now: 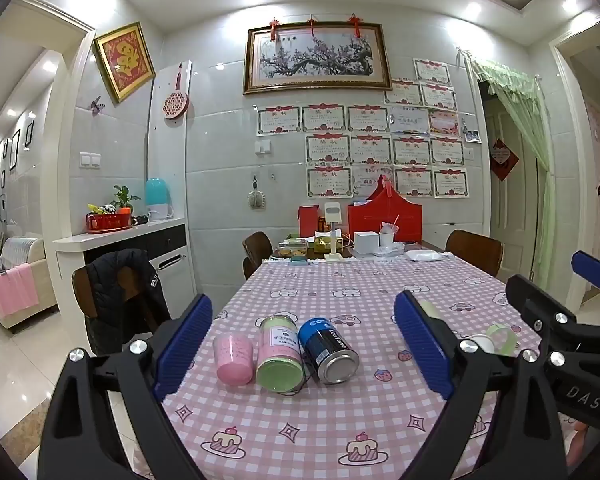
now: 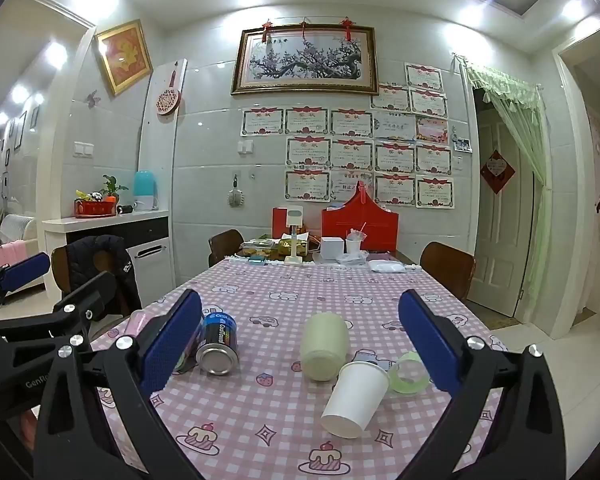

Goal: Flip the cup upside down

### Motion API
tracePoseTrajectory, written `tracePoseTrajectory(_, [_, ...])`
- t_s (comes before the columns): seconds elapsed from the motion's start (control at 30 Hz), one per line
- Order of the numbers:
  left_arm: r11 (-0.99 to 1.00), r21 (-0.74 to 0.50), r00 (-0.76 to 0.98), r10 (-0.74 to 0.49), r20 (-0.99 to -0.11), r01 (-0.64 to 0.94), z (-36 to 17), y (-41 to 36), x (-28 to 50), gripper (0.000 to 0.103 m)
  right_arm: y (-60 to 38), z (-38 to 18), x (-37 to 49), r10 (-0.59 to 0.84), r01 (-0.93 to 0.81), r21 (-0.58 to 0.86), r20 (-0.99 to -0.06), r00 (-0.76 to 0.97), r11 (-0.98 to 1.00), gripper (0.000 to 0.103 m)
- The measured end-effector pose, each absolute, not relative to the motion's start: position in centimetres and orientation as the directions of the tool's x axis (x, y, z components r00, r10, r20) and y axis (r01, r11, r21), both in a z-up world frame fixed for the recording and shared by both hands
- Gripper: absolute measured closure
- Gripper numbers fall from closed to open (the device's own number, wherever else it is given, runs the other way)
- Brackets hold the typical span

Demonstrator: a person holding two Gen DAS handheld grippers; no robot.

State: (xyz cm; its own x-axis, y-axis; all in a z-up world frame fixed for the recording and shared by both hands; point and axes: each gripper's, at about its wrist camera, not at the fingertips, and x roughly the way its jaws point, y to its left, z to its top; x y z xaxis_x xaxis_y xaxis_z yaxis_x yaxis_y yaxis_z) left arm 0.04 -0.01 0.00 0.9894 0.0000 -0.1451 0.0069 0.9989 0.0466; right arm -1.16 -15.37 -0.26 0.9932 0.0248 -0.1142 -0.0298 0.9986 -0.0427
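The right gripper (image 2: pixel 300 344) hovers above the checked tablecloth (image 2: pixel 268 420) with its blue pads spread wide, gripping nothing. The white paper cup (image 2: pixel 356 398) lies on its side between the fingers, nearer the right pad — base towards the camera, mouth pointing away. A cream cylinder (image 2: pixel 324 346) lies just beyond it, a green tape roll (image 2: pixel 410 372) just right. The left gripper (image 1: pixel 302 350) is equally wide — a pink cup (image 1: pixel 234 358), green-lidded jar (image 1: pixel 280 352) and blue can (image 1: pixel 328 350) lie between its pads.
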Motion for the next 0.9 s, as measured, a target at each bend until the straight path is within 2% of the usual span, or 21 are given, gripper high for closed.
tracePoseTrajectory(0.9, [0.999, 0.046, 0.99, 0.001, -0.145, 0.006, -0.01, -0.01, 0.01, 0.012, -15.45, -0.42, -1.08, 0.025, -0.03, -0.036, -0.116, 0.993, 0.999, 0.008])
